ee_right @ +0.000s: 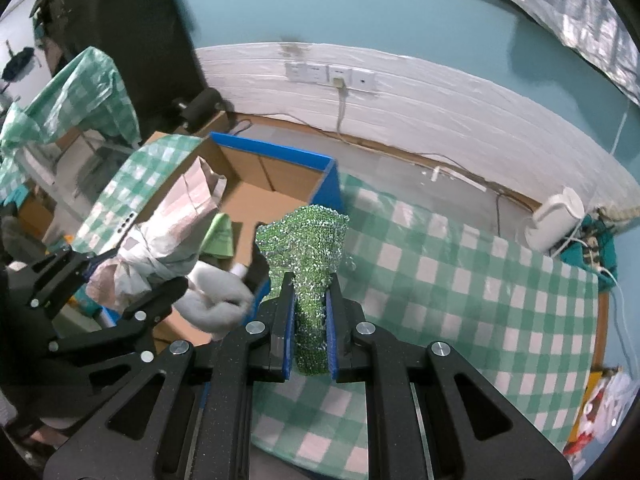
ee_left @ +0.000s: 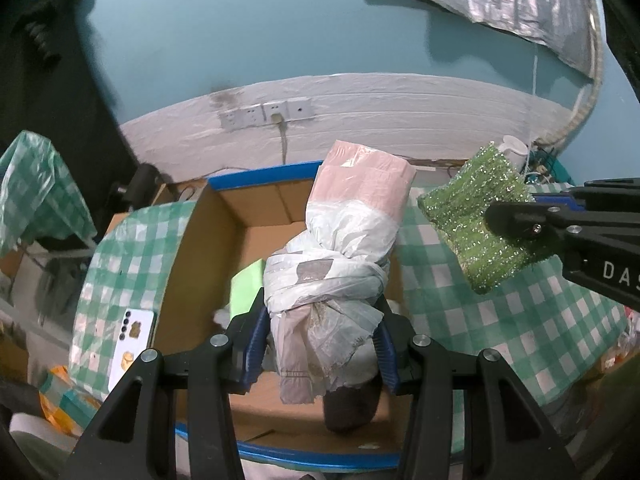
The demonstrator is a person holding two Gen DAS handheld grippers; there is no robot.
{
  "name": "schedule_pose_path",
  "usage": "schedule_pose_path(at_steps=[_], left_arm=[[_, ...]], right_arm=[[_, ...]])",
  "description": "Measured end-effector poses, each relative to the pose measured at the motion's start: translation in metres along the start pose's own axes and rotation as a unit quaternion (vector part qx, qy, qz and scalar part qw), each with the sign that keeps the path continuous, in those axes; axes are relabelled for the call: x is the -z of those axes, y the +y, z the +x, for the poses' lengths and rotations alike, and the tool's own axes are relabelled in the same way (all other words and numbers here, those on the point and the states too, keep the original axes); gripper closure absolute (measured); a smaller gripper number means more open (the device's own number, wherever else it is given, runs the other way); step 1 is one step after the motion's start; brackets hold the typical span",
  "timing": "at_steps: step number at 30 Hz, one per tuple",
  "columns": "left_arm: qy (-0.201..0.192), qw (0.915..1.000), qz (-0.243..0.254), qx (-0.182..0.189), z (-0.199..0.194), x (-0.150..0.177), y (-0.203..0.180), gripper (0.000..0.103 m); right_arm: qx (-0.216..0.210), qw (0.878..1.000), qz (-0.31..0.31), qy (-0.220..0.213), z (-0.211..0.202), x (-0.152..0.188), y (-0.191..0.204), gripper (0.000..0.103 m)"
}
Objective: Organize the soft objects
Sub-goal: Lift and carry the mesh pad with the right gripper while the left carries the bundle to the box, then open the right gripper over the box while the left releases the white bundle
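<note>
my left gripper [ee_left: 320,340] is clamped on a knotted plastic bag bundle [ee_left: 344,240], pink at its far end, held over the open cardboard box [ee_left: 208,248] in the middle of the left wrist view. my right gripper [ee_right: 310,332] is squeezed shut on a green glittery sponge [ee_right: 308,248], held above the checkered table [ee_right: 460,300] just right of the box's blue edge. the risk i see: the bundle is long and gripped only at its knotted tail, so it could sag or slip and land across the box wall instead of inside; the two grippers are also close, and swinging the sponge over could knock the bundle. inside the box i can make out a light green cloth [ee_left: 246,284], something white and soft [ee_right: 216,300] and a dark rounded thing [ee_left: 352,408] near the bottom of the frame.
</note>
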State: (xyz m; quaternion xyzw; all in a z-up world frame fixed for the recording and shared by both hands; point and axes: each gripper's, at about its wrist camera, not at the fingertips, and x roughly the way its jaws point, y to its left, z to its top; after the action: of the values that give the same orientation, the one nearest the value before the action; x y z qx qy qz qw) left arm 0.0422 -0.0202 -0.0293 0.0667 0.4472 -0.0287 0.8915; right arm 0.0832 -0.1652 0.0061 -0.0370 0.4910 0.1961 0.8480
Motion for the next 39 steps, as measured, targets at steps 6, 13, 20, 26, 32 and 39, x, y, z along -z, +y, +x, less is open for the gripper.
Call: schedule_pose_path(at_steps=[6, 13, 20, 26, 32, 39], left_arm=[[0.002, 0.9998, -0.020, -0.008, 0.001, 0.003, 0.022, 0.055], [0.011, 0.9991, -0.036, -0.019, 0.008, 0.006, 0.042, 0.055], [0.020, 0.9979, -0.054, -0.031, 0.014, 0.012, 0.061, 0.055], [0.034, 0.9965, -0.066, -0.039, 0.021, 0.014, 0.072, 0.052], [0.052, 0.9949, -0.068, -0.053, 0.027, 0.017, 0.073, 0.037], [0.052, 0.9936, -0.075, -0.067, 0.024, 0.016, 0.077, 0.026]], right_arm=[[-0.008, 1.000, -0.016, 0.003, 0.011, -0.014, 0.023, 0.092], [-0.015, 0.999, -0.029, 0.010, 0.026, -0.027, 0.043, 0.092], [-0.020, 0.999, -0.035, 0.021, 0.045, -0.035, 0.058, 0.092], [-0.035, 0.998, -0.036, 0.033, 0.058, -0.036, 0.065, 0.091], [-0.039, 0.998, -0.035, 0.021, 0.059, -0.035, 0.070, 0.060], [-0.027, 0.999, -0.023, 0.007, 0.052, -0.036, 0.061, 0.049]])
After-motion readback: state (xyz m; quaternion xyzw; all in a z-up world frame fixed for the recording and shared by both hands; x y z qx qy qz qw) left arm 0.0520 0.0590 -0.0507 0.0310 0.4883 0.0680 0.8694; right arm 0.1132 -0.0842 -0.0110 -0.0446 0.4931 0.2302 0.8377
